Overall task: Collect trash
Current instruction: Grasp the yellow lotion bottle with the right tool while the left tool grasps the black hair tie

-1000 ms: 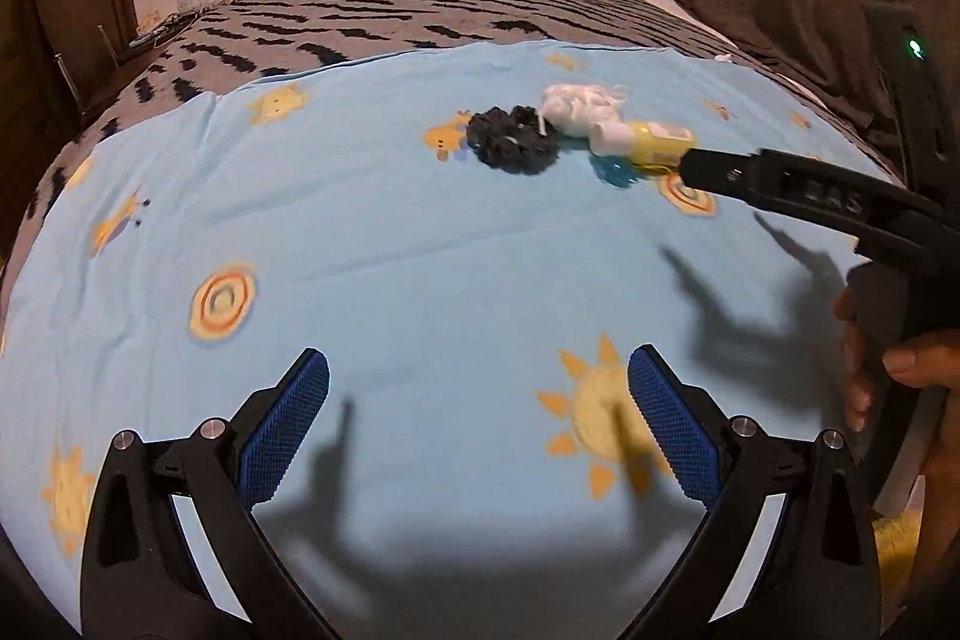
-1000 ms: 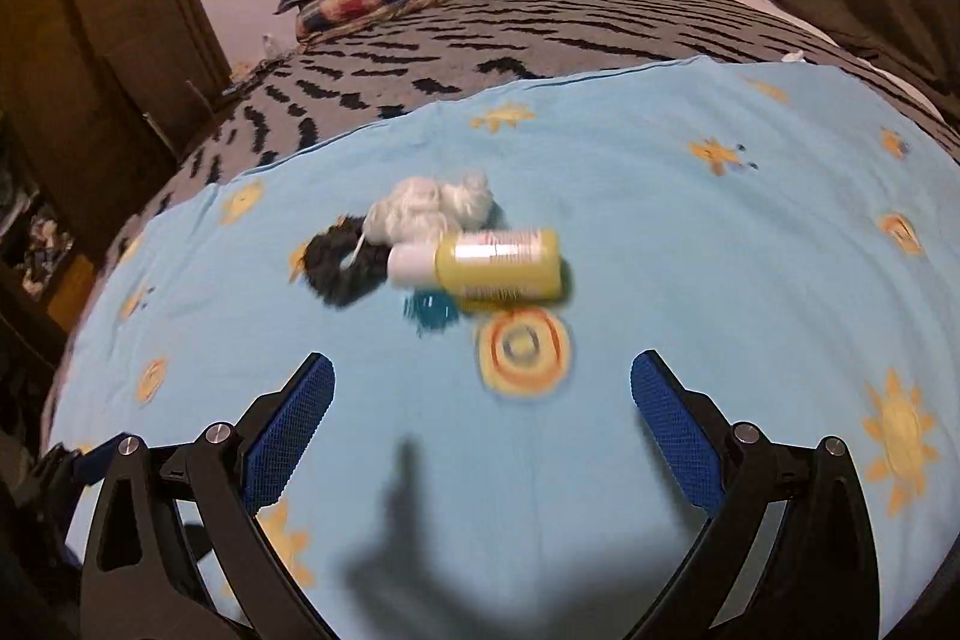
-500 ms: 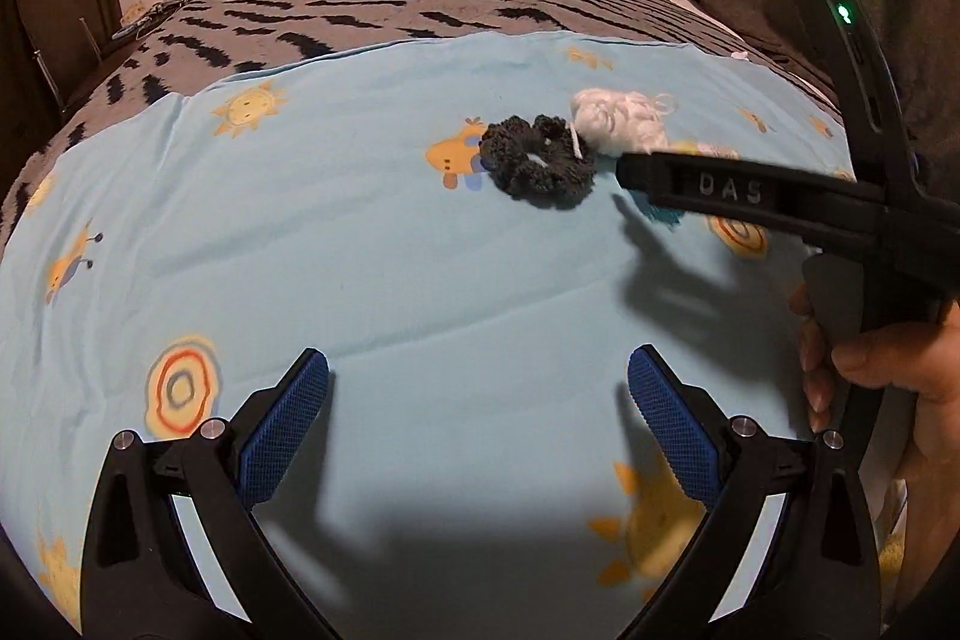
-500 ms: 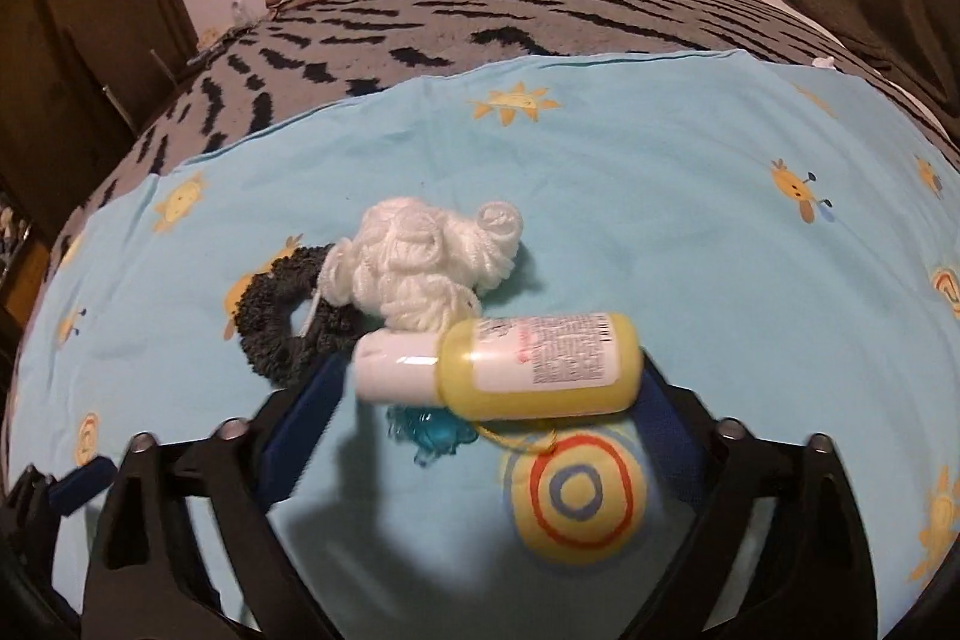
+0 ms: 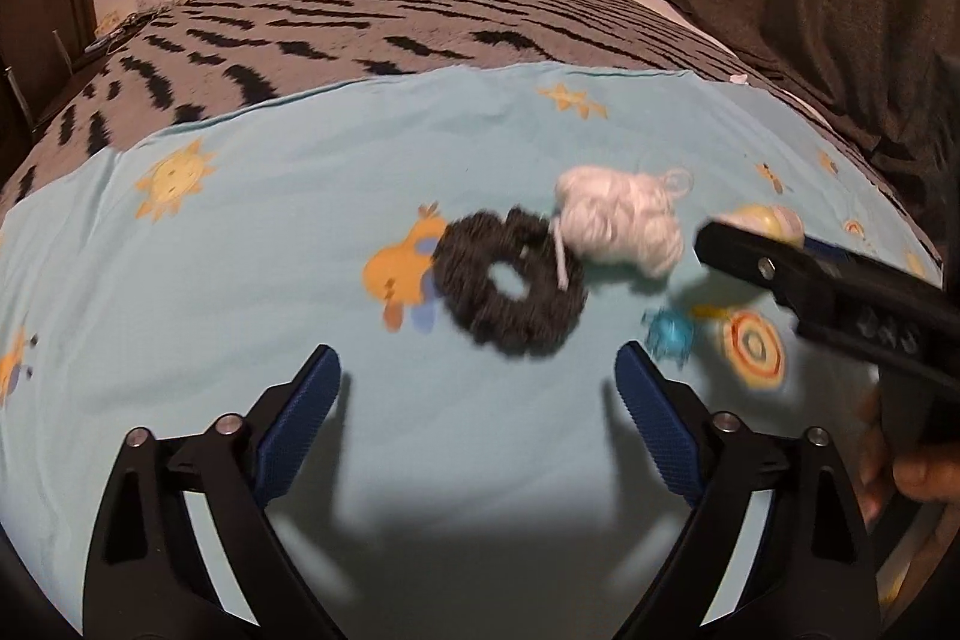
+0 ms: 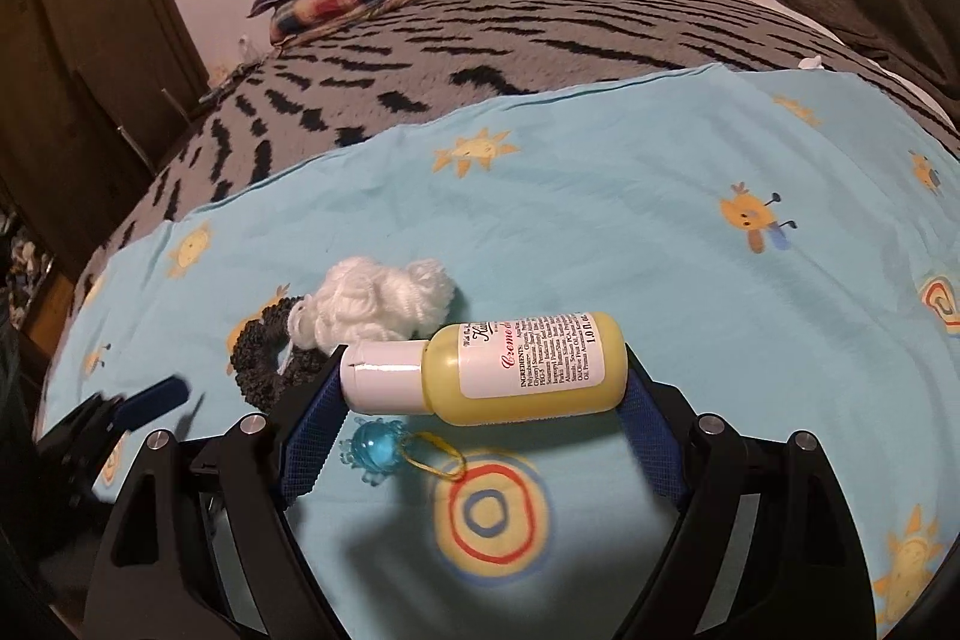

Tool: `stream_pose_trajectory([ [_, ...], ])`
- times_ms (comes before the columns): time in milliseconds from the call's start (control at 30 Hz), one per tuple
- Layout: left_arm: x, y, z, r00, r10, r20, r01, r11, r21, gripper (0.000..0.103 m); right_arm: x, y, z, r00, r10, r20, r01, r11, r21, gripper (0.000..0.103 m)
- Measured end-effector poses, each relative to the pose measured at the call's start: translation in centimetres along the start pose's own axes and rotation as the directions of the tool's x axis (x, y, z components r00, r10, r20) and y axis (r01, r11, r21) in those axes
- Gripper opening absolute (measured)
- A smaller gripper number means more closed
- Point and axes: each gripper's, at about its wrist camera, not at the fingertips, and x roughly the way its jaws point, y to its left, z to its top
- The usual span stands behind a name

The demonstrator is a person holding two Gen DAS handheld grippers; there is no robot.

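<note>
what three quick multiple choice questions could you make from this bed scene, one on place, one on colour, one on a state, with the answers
1. Where does the white yarn bundle lie?
A. on the pillows
B. beside the dark scrunchie, on the blue sheet
C. on the floor

2. What colour is the bottle body?
A. red
B. green
C. yellow

3. How does the right gripper stand to the bottle?
A. one finger at each end of it
B. far above it
C. shut with nothing between its fingers

Answers:
1 B, the yarn rests against the scrunchie on the sun-print sheet.
2 C, the body is yellow with a white cap and white label.
3 A, the cap meets one blue pad and the base meets the other, as the right wrist view shows.
</note>
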Motion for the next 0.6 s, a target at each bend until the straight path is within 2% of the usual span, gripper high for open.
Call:
stream_pose_trajectory([
  [233,2.3,-0.2,1.5,0.999,-0.028,-0.021,0.028,1.0,-0.001,0.061,-0.6,-1.2,-0.2,1.0,0.019,0.009,-0.02,1.0,0.014,0.084],
  [267,2.5,-0.3,1.6,0.999,-0.035,-0.023,0.035,0.999,-0.001,0.054,-0.6,-1.3,-0.2,1.0,0.019,0.009,-0.019,1.0,0.016,0.084],
  [300,2.6,-0.4,1.7,0.999,-0.04,-0.024,0.04,0.999,0.004,0.052,-0.6,-1.5,-0.3,1.0,0.02,0.009,-0.02,1.0,0.019,0.084],
  [467,2.7,-0.9,1.6,0.998,-0.045,-0.034,0.046,0.998,0.034,0.021,-1.3,-2.0,-0.6,1.0,0.021,0.013,-0.022,0.999,0.024,0.084],
  [500,2.6,-0.9,1.4,0.998,-0.044,-0.038,0.045,0.998,0.037,0.019,-1.5,-2.1,-0.7,1.0,0.022,0.014,-0.022,0.999,0.025,0.084],
  [567,2.5,-1.0,1.1,0.998,-0.045,-0.046,0.047,0.998,0.041,0.003,-1.9,-2.2,-1.0,1.0,0.024,0.016,-0.025,0.999,0.027,0.084],
  [600,2.4,-1.0,1.0,0.997,-0.052,-0.048,0.054,0.998,0.037,0.003,-2.1,-2.2,-1.1,1.0,0.024,0.017,-0.025,0.999,0.027,0.084],
])
